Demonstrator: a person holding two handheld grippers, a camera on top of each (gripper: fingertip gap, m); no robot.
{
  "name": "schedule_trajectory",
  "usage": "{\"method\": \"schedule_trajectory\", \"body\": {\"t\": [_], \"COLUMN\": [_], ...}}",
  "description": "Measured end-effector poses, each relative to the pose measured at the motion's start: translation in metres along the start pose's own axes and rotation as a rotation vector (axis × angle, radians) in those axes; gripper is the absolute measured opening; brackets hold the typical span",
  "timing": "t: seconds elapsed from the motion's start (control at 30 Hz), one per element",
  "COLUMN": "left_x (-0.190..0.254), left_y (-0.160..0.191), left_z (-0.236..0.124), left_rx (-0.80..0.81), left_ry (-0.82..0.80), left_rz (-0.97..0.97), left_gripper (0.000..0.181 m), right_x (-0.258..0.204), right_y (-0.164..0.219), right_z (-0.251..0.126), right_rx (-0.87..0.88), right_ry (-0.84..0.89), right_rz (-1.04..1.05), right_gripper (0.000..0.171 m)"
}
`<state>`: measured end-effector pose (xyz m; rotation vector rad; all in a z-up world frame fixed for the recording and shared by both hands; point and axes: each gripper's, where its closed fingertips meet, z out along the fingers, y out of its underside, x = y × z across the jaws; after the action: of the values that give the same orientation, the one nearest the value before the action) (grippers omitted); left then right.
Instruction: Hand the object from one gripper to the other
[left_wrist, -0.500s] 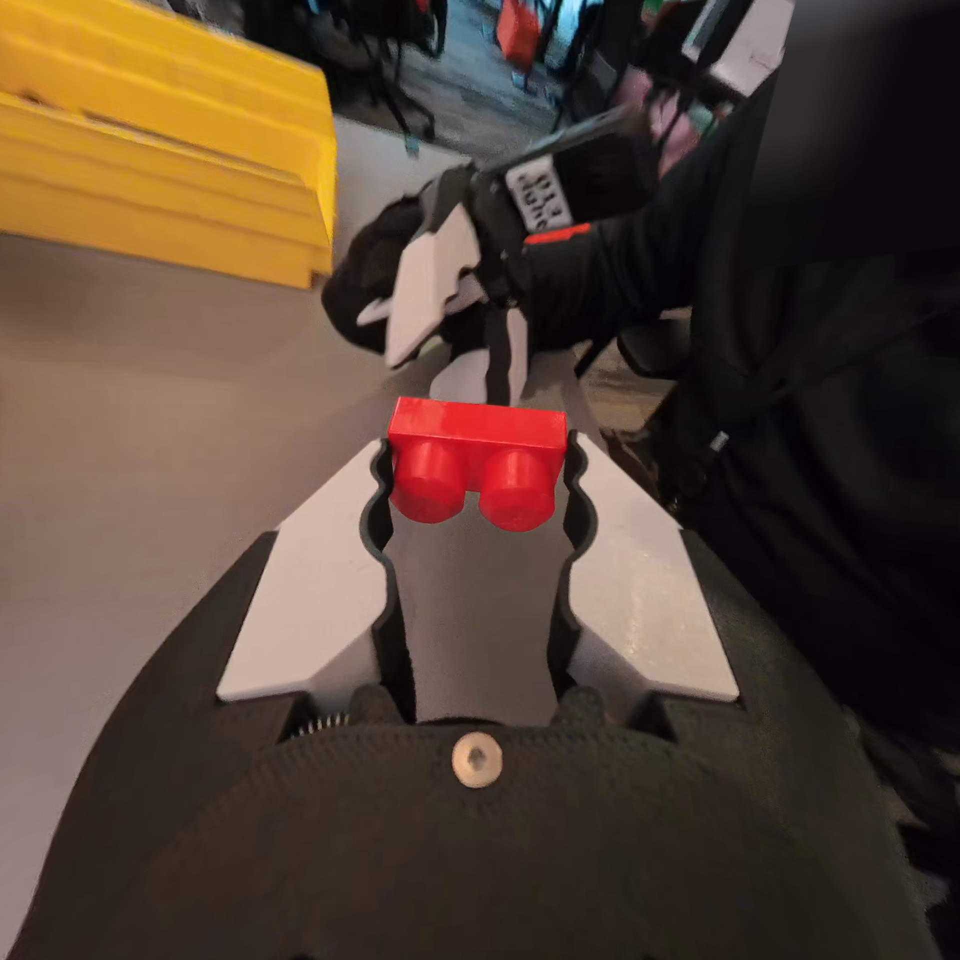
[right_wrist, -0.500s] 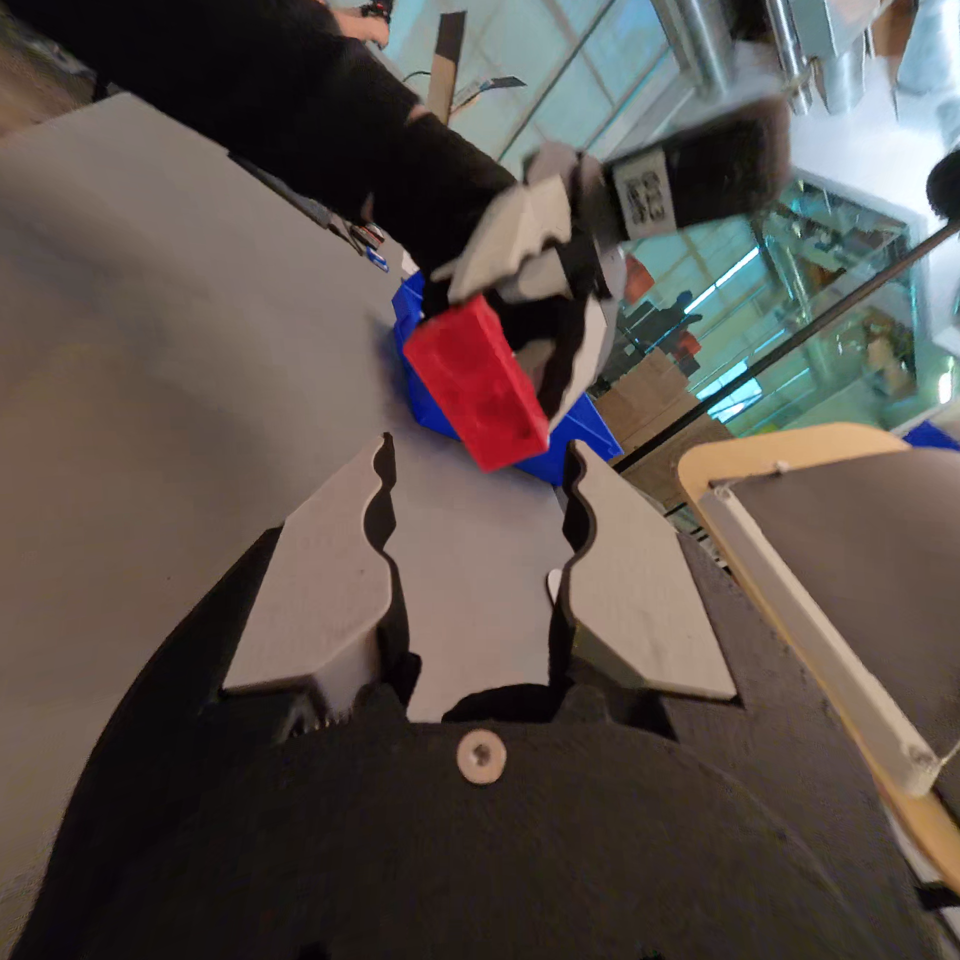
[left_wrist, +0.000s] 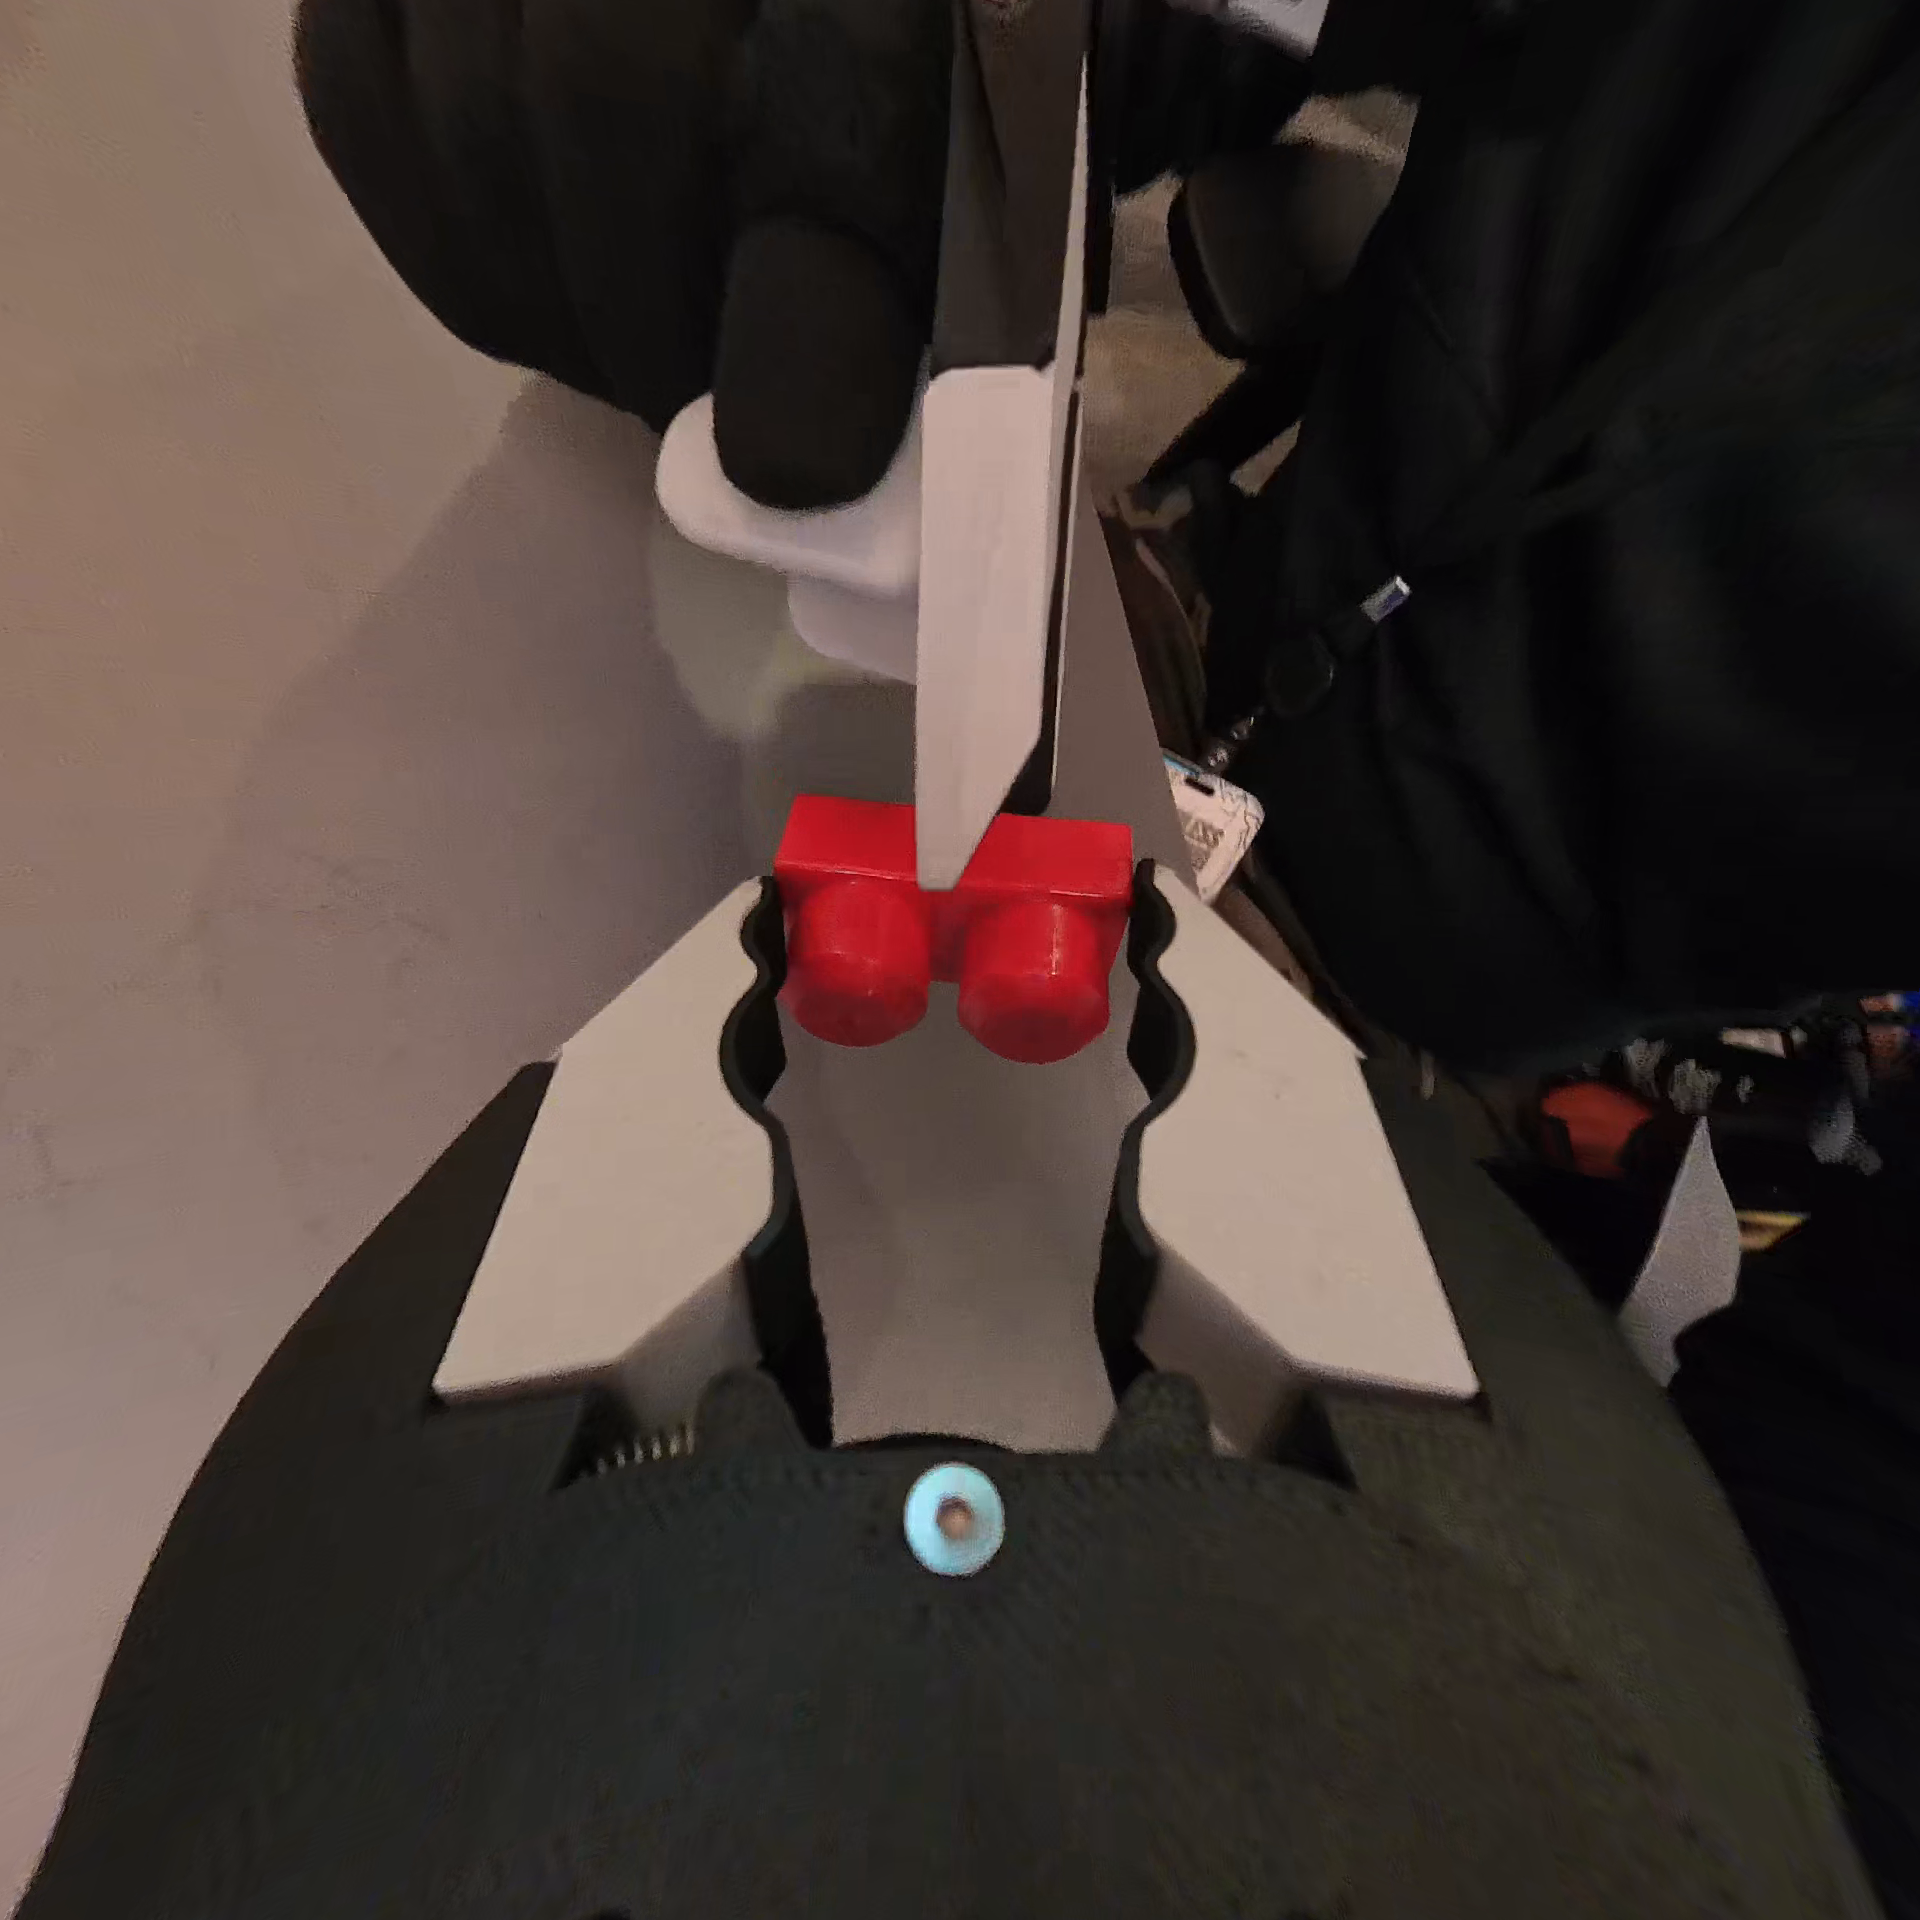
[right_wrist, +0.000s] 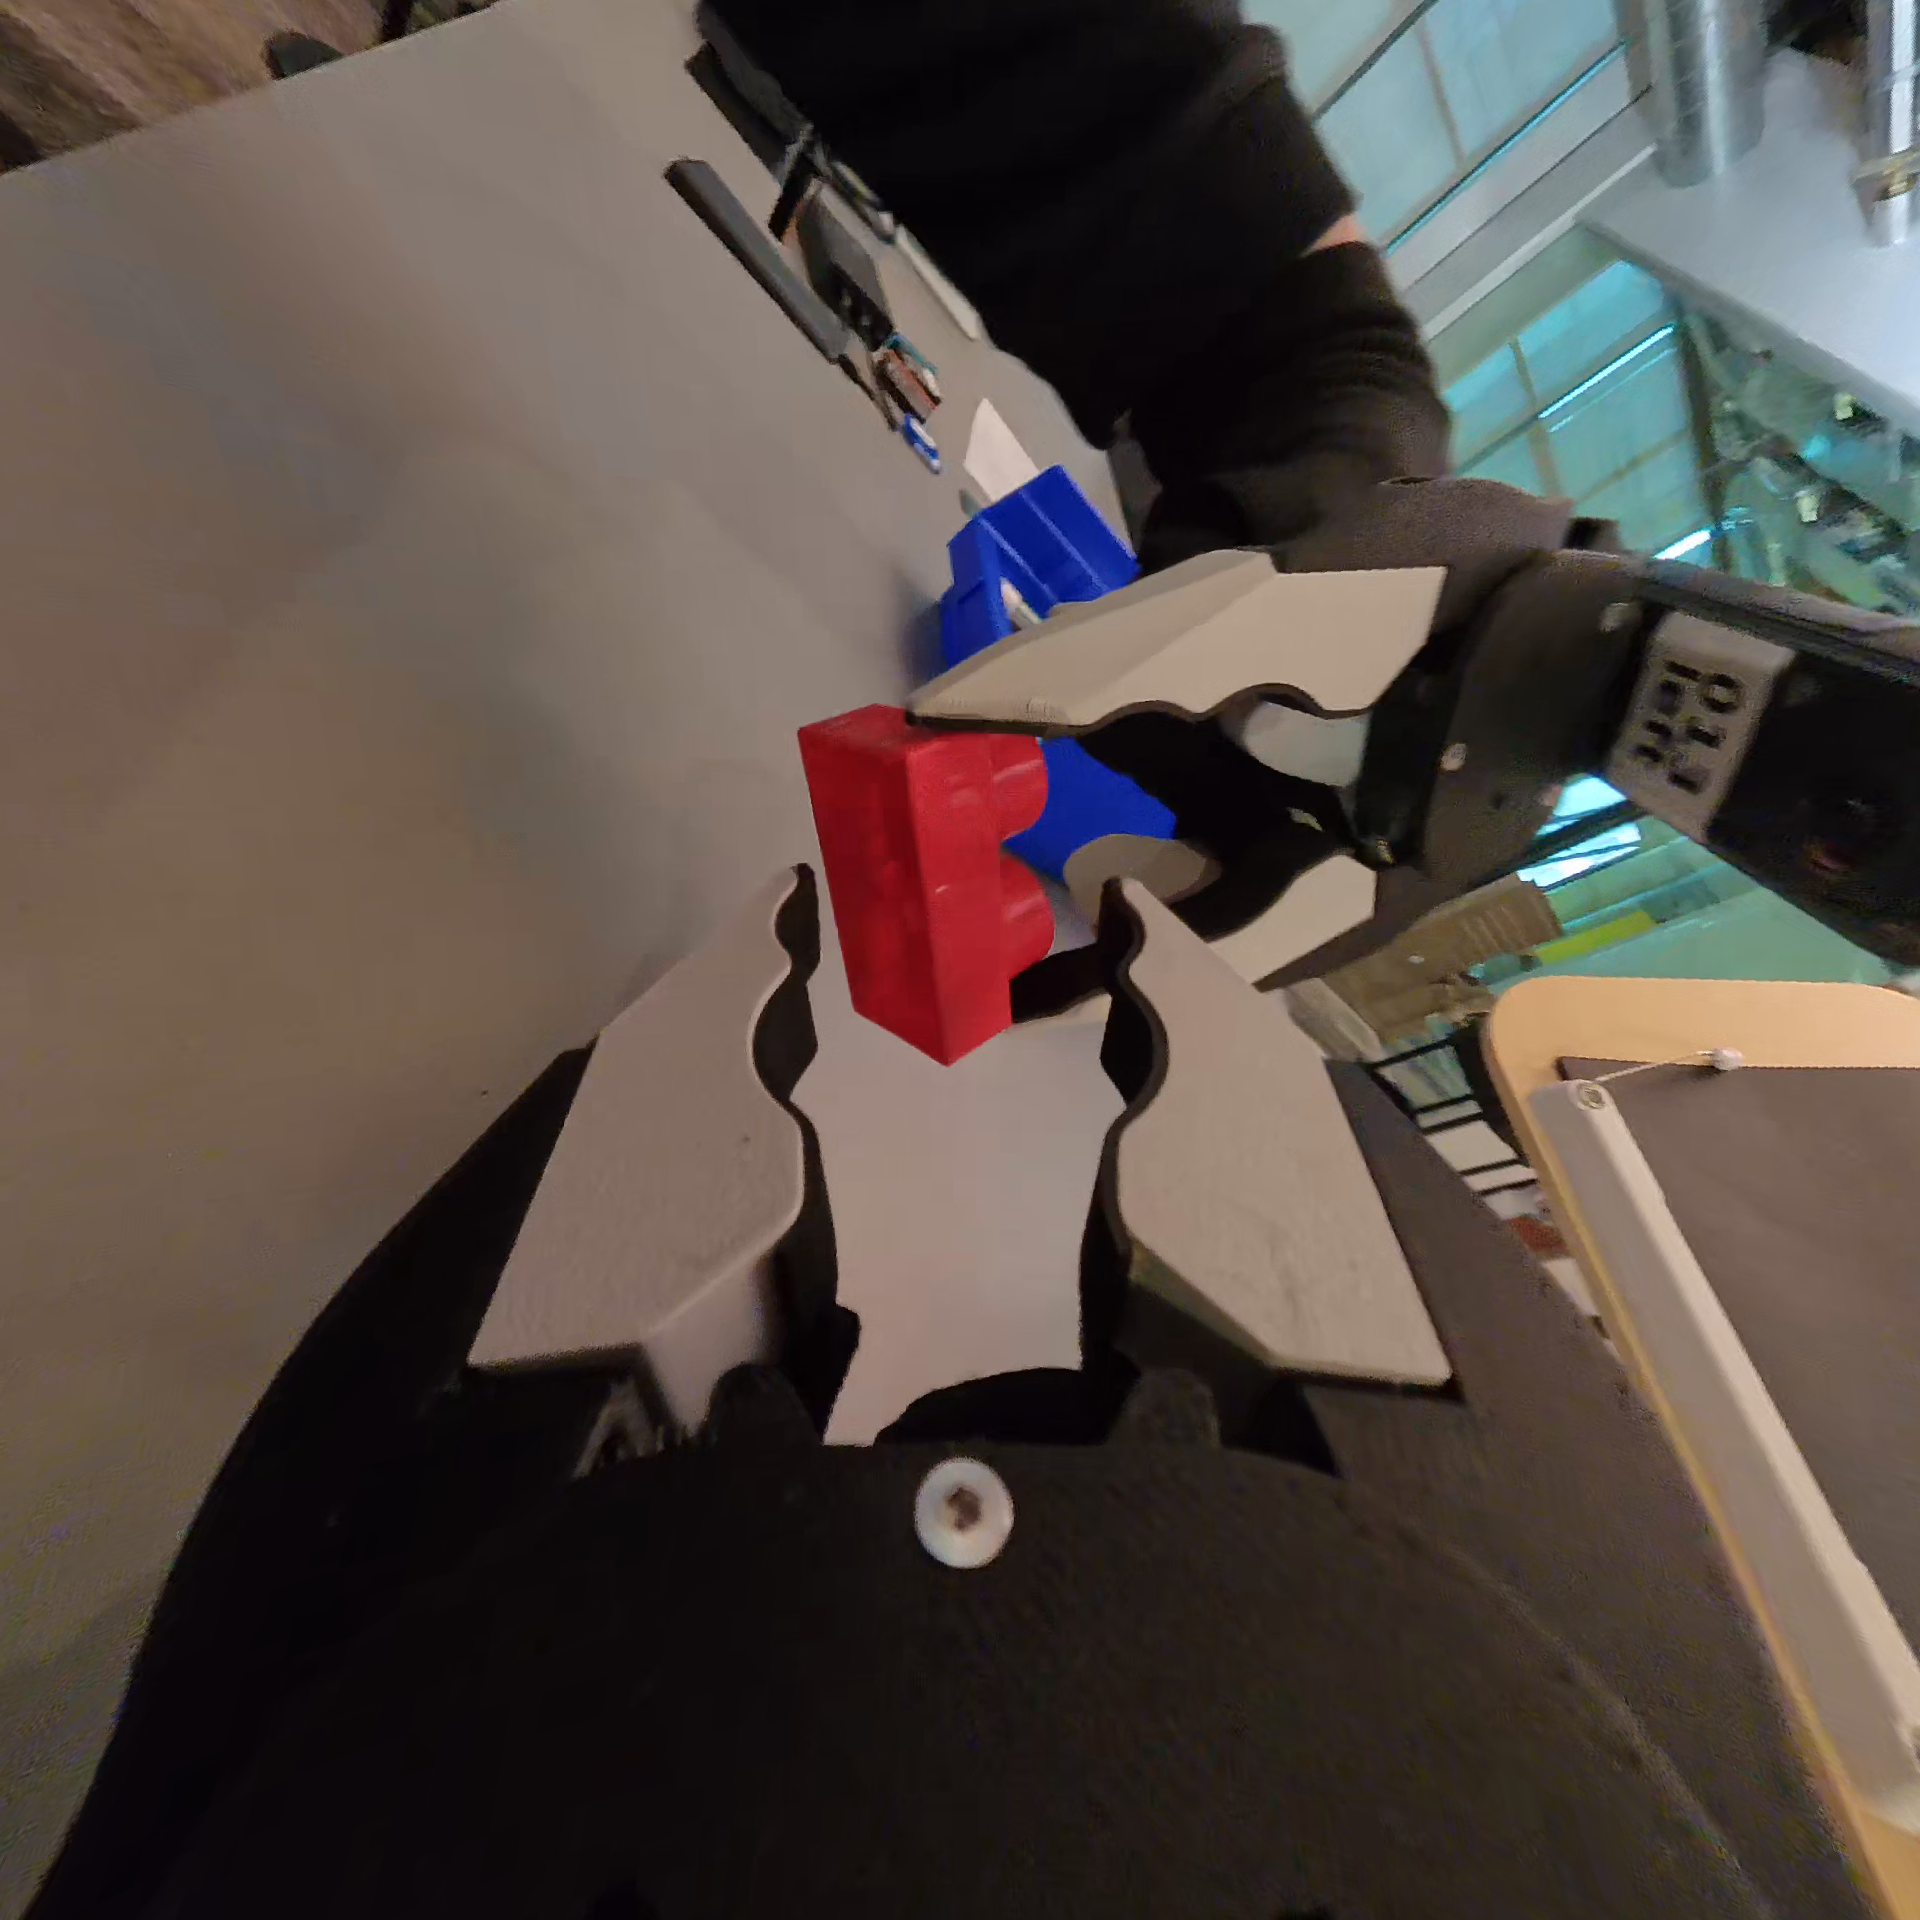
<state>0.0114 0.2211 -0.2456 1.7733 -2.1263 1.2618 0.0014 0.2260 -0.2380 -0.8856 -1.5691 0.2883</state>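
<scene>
A red two-stud brick sits clamped between the fingertips of my left gripper, studs facing the camera. My right gripper comes in from above, seen edge-on, held by a black-gloved hand. Its fingers straddle the brick. In the right wrist view the red brick lies between the tips of my open right gripper, with a gap on the stud side. The left gripper reaches in from the right, shut on the brick.
The grey table lies below. Blue bricks rest on it behind the red brick. A wood-edged dark panel stands at the right. The person's black clothing fills the right of the left wrist view.
The two grippers have closed the distance. The right gripper's open fingers now sit around the red brick, which the left gripper still holds. The yellow bins have left the left wrist view.
</scene>
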Motion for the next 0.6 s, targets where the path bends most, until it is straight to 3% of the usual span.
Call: {"method": "schedule_trajectory", "body": {"t": [0.27, 0.6], "left_x": [0.005, 0.008], "left_y": [0.012, 0.013], "left_z": [0.023, 0.038], "left_rx": [-0.260, -0.405], "left_ry": [0.068, 0.112], "left_rz": [-0.008, 0.007], "left_gripper": [0.065, 0.065], "right_x": [-0.022, -0.041], "right_y": [0.001, -0.001], "right_z": [0.008, 0.013], "right_rx": [-0.010, -0.029], "right_ry": [-0.100, -0.178], "right_rz": [0.020, 0.006], "right_gripper": [0.058, 0.042]}}
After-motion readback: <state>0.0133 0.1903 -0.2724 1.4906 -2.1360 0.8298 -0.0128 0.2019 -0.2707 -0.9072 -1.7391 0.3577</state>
